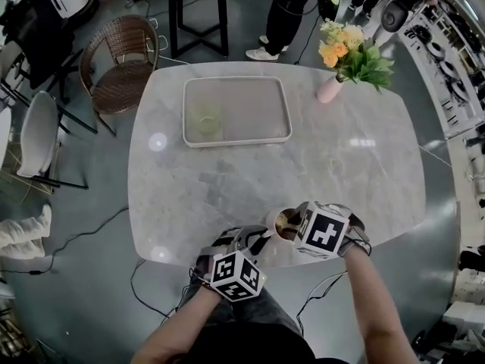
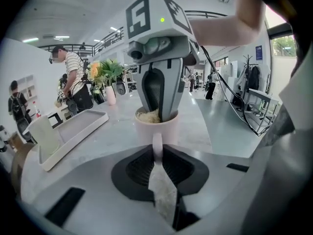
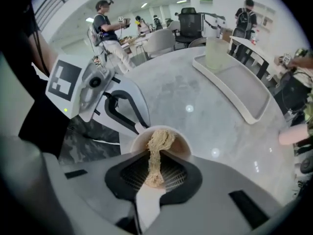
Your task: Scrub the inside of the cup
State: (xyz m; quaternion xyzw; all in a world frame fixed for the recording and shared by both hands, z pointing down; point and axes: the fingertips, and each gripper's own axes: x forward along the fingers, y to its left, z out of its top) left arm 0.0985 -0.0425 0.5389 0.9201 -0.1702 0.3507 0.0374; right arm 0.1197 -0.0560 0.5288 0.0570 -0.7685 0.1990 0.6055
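Pale-pink cup held at the near edge, scrubber down inside

Pale pink and upright, the cup (image 1: 276,221) stands on the marble table (image 1: 341,173), close to the edge nearest the person. Its handle (image 2: 157,142) points back toward them and is pinched between the 2 jaws of the left gripper (image 2: 157,153), which are closed on it. The right gripper (image 3: 155,173) points steeply down from above. Its 2 jaws are clamped on a tan, fibrous scrubber (image 3: 157,148) whose lower end sits inside the cup. Seen from the left gripper view, those jaw tips reach into the cup's mouth.

Farther across the table lies a white rectangular tray (image 1: 236,140), with a pale greenish tumbler (image 1: 206,118) in its left end. Toward the far right corner is a pink vase (image 1: 330,89) holding yellow and orange flowers (image 1: 345,44). A wicker chair (image 1: 121,63) stands off the table's far left corner. Several people stand about the room beyond.
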